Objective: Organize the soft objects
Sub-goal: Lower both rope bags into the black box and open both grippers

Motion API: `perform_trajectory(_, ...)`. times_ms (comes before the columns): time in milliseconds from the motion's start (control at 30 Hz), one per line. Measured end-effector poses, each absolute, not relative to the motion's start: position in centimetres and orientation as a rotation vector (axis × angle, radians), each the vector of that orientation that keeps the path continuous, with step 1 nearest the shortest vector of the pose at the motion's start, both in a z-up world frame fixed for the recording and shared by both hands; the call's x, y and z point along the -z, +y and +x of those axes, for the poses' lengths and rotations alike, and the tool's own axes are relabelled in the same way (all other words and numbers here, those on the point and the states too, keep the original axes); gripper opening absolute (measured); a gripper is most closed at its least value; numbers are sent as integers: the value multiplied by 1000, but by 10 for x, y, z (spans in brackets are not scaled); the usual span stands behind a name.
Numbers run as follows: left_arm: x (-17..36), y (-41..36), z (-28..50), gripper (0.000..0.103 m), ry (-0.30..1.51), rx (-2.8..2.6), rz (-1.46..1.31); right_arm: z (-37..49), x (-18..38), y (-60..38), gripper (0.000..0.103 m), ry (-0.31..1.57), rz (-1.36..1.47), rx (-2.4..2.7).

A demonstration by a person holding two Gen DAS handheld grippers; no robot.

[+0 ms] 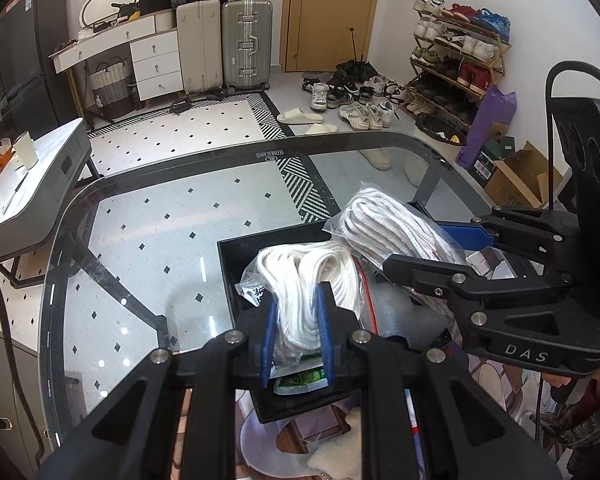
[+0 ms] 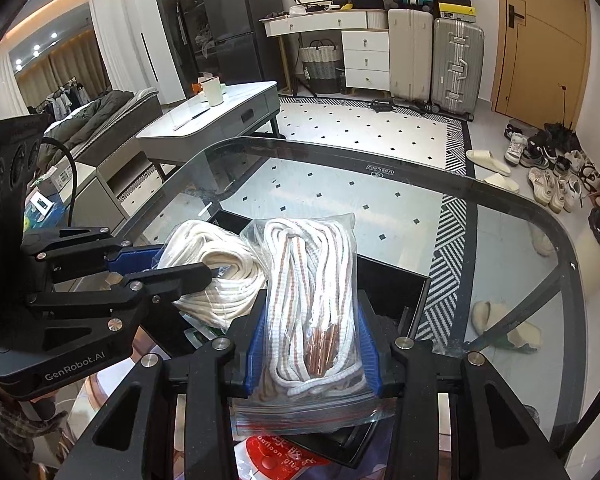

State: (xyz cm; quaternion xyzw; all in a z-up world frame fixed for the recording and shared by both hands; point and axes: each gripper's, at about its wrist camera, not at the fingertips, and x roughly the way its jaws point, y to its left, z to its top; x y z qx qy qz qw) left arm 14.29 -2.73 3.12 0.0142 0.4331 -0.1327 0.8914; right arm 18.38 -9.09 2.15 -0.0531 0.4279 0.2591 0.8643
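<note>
1. Cluttered bedroom surroundings are filling the upper part of both views: suitcases point(image 1: 224, 44) against the back wall and a shoe rack point(image 1: 456, 56) at the upper right of the left wrist view. A glass table point(image 2: 400, 184) is taking up the middle of both frames.

2. Toward the lower centre, a black tray point(image 1: 230, 264) is sitting on the glass and appears to be serving as the collecting place for the soft goods, which would explain why both tools are meeting over it.

3. At the lower centre of its own view, the left gripper point(image 1: 298, 332) is clenching a clear bag of plain white rope point(image 1: 300, 276), its blue pads pressing on the bundle from both sides. The bag is hanging over the tray's left part, likely so it can be lowered straight in.

4. At the lower centre of the right wrist view, the right gripper point(image 2: 314, 344) is grasping a second bag, the striped rope point(image 2: 312, 280), with its zip seal drooping below the fingers. Holding it mid-bundle is keeping the limp bag from folding.

5. Both bags are being held side by side, touching or nearly so, above the tray, so the likely aim is to set them down next to each other without overlap.

6. Neither bag appears to be resting fully in the tray yet, though this is hard to judge.
</note>
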Motion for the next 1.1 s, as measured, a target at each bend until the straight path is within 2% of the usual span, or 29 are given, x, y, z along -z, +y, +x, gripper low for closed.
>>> perform_trajectory(567,-13,-32,147,17,944,265,48,192,3,-77,40,939,-129,-558)
perform_trajectory(733,-16,-31,145,20,948,275,52,188,3,-79,40,931,-117,-560)
perform_trajectory(867,-18,-30,143,26,943,269,57,183,-6,-85,42,916,-104,-570)
perform_trajectory(1000,-21,-30,139,44,932,277,51,175,-17,-92,52,887,-92,-571)
perform_trajectory(1067,-23,-30,136,47,924,277,52,173,-22,-95,59,877,-85,-563)
perform_trajectory(1100,-25,-30,135,48,920,277,51,172,-24,-98,66,870,-79,-559)
